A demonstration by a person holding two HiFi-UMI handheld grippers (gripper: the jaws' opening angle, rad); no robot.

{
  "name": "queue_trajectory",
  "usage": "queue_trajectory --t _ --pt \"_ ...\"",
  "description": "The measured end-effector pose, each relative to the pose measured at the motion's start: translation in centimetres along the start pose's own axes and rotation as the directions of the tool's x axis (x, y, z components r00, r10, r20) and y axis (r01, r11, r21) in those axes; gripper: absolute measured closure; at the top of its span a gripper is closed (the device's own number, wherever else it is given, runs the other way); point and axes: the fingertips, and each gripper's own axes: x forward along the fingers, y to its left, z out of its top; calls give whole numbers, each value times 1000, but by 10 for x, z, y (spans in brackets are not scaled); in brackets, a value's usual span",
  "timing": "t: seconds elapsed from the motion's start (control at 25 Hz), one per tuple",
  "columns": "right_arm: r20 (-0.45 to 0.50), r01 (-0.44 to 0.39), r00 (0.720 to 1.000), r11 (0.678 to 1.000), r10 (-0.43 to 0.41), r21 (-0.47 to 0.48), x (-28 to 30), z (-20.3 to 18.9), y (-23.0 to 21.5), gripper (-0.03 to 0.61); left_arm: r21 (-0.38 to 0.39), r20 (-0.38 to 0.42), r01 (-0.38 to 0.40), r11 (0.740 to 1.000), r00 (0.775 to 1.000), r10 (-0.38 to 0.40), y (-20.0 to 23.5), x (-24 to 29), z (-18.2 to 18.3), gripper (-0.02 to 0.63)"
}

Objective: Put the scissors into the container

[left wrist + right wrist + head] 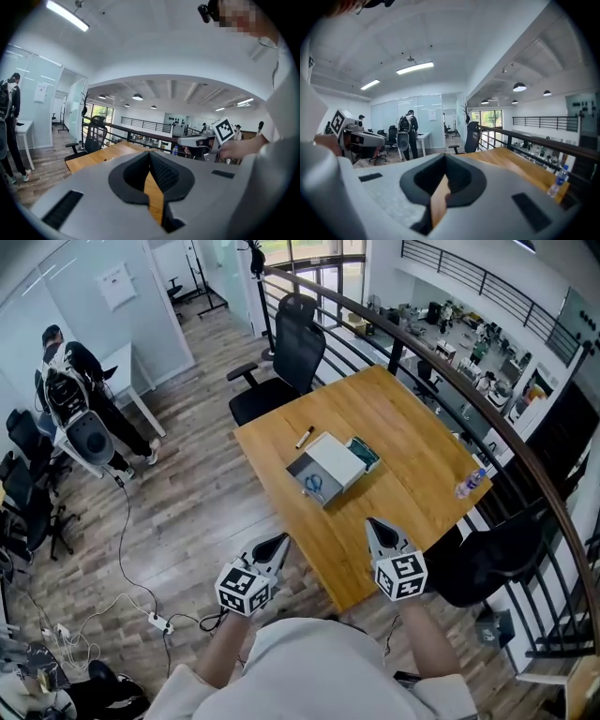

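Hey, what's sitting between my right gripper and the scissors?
Nothing loose. In the head view, only bare table and the near wall of the container separate the right gripper from the scissors, which appear to lie inside it.

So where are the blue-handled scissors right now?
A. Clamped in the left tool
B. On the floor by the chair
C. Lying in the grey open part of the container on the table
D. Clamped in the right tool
C: the scissors lie inside the container on the table, while the left tool and right tool are shut on nothing.
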Motion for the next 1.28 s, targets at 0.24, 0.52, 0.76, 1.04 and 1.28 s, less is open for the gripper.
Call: queue_trajectory --t 0.24,0.52,0.76,1.04,1.28 --pt "81 33 996 999 -32 -6 -7 24 19 577 27 7 6 1000 1000 -7 17 -22 16 620" --pt "104 51 993 999 -52 17 -14 40 37 577 19 18 38 999 999 -38 30 -33 20 620" --pt "98 53 994 998 -57 36 -15 36 40 577 20 27 47 999 999 -47 31 -30 21 620" --pt "85 39 995 997 -45 65 -11 27 48 577 0 25 44 999 999 -44 36 -29 13 620" --pt "89 43 995 998 -47 54 -11 29 49 577 -5 30 36 999 999 -36 40 -30 13 620"
